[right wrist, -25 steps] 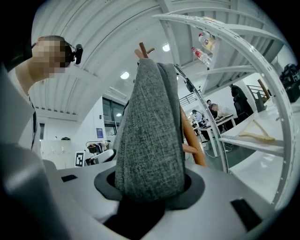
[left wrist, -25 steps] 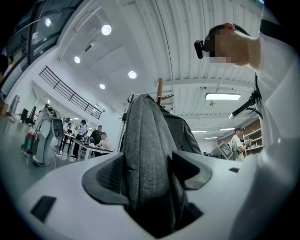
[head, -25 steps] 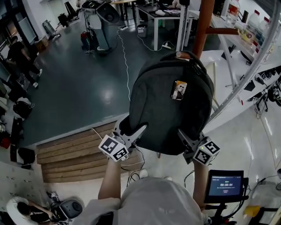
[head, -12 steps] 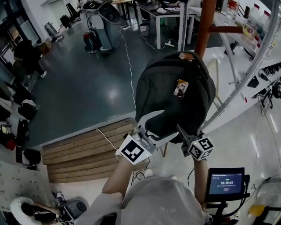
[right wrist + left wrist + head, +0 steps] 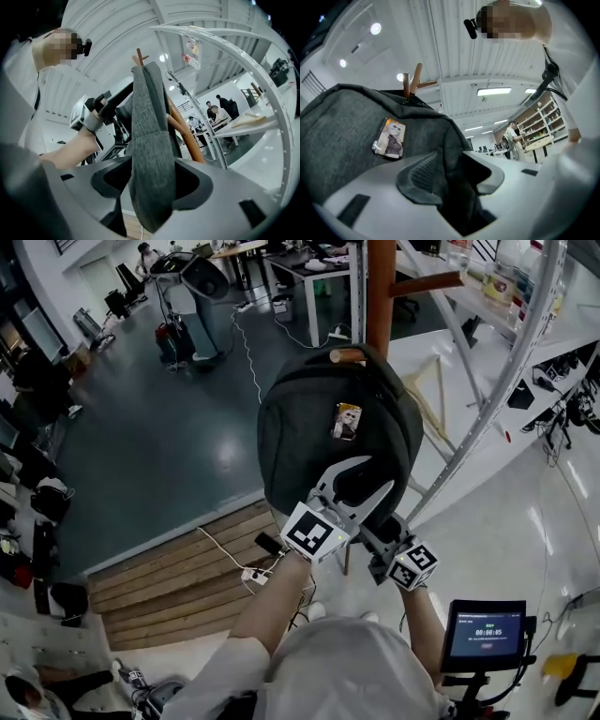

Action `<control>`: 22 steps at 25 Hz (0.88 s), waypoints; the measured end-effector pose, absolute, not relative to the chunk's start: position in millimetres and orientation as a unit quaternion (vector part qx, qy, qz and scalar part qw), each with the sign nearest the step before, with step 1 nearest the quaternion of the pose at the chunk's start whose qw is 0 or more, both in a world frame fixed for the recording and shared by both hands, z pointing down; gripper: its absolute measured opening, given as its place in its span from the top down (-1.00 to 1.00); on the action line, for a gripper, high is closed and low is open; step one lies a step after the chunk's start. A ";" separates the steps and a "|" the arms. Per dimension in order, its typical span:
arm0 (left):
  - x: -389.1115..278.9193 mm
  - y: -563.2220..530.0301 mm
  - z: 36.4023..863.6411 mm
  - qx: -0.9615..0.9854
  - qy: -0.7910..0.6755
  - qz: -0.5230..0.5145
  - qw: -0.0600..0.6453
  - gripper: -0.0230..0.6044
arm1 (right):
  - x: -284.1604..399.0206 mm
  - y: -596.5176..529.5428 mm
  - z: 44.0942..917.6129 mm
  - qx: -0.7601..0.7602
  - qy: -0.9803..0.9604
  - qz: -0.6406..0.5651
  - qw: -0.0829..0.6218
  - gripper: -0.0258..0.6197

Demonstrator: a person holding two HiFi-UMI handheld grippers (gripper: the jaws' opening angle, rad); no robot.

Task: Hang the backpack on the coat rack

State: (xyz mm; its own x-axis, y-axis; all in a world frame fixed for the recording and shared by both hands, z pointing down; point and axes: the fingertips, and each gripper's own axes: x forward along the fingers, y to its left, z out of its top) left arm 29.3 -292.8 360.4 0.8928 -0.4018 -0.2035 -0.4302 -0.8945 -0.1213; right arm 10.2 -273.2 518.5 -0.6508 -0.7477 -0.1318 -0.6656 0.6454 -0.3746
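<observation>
A dark grey backpack [image 5: 309, 442] with a small photo tag [image 5: 347, 421] hangs upright, its top handle at a wooden peg [image 5: 347, 354] of the brown coat rack pole [image 5: 380, 282]. My left gripper [image 5: 361, 479] lies against the pack's lower front. Its jaws are closing with a fold of grey fabric [image 5: 457, 154] between them and a gap still at one pad. My right gripper [image 5: 375, 538] sits under the pack's lower right corner, shut on a thick grey edge of the backpack [image 5: 150, 154]. Behind that edge stands the coat rack pole [image 5: 185, 136].
A slanted metal shelving frame [image 5: 511, 362] stands close on the right of the rack. Wooden steps [image 5: 169, 568] with a power strip [image 5: 251, 575] and cables lie below left. A small screen on a stand [image 5: 483, 632] is at lower right. Desks and people fill the far floor.
My left gripper has left the pack's lower left corner and moved right and up onto its front, jaws narrower. The right gripper stays clamped and has sunk slightly.
</observation>
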 end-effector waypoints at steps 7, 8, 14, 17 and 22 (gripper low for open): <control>20.0 -304.8 370.0 -0.962 0.232 0.136 -0.036 0.37 | 90.7 -225.2 491.2 -0.428 0.869 -0.168 0.182 0.17; 17.7 -307.0 373.8 -0.962 0.232 0.139 -0.046 0.37 | 99.2 -222.5 483.8 -0.438 0.867 -0.155 0.179 0.17; 20.7 -305.2 389.5 -0.960 0.242 0.134 -0.040 0.37 | 138.0 -206.3 439.4 -0.479 0.850 -0.118 0.188 0.18; 17.7 -299.1 398.9 -0.959 0.242 0.131 -0.064 0.37 | 140.8 -205.4 436.7 -0.490 0.844 -0.136 0.170 0.19; -4.1 -275.7 416.6 -0.963 0.247 0.090 -0.057 0.37 | 134.3 -202.4 425.4 -0.463 0.840 -0.185 0.215 0.31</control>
State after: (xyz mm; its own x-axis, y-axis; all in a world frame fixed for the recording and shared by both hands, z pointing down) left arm -4.1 -275.7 416.6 0.8619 -0.4855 -0.1460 -0.4650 -0.8718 0.1543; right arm 134.3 -202.4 425.4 -0.4786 -0.8574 -0.1894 -0.6980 0.5023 -0.5104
